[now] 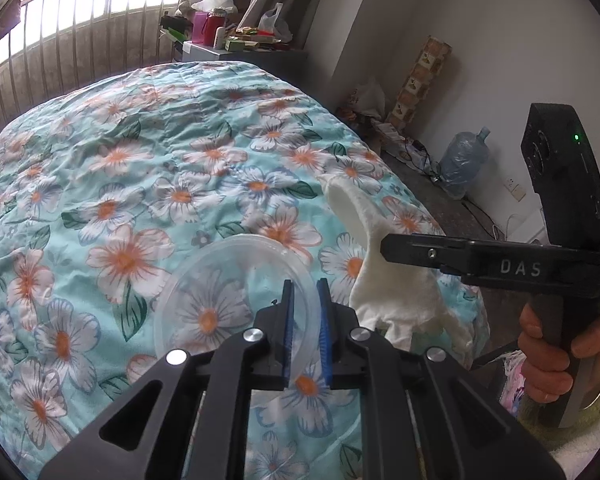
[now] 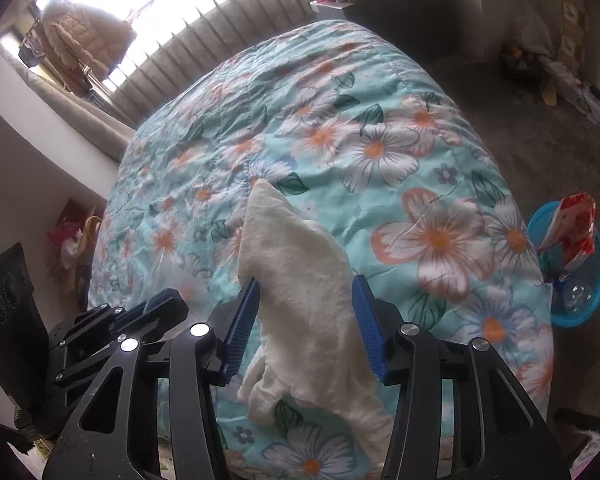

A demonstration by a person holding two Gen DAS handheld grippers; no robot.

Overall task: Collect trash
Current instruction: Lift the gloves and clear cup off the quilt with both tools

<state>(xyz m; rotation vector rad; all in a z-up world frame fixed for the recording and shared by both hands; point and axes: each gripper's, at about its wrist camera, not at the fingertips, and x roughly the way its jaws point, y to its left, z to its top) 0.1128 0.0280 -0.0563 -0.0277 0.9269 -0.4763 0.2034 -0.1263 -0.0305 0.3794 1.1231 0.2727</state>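
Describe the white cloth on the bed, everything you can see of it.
The white cloth is soft, fuzzy-looking fabric, off-white and crumpled, with one pointed corner standing up. It lies on the floral quilt near the bed's edge, beside a clear plastic lid. The right tongs straddle its middle, blue pads apart on either side; whether they press it is unclear. Its lower end bunches into folds toward the quilt's edge.

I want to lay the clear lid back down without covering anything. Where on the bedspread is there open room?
The floral bedspread is bare from the clear lid out to the window-side edge and across its far half. The near corner is crowded: the white cloth lies there between the right tool's fingers, beside the left tool.
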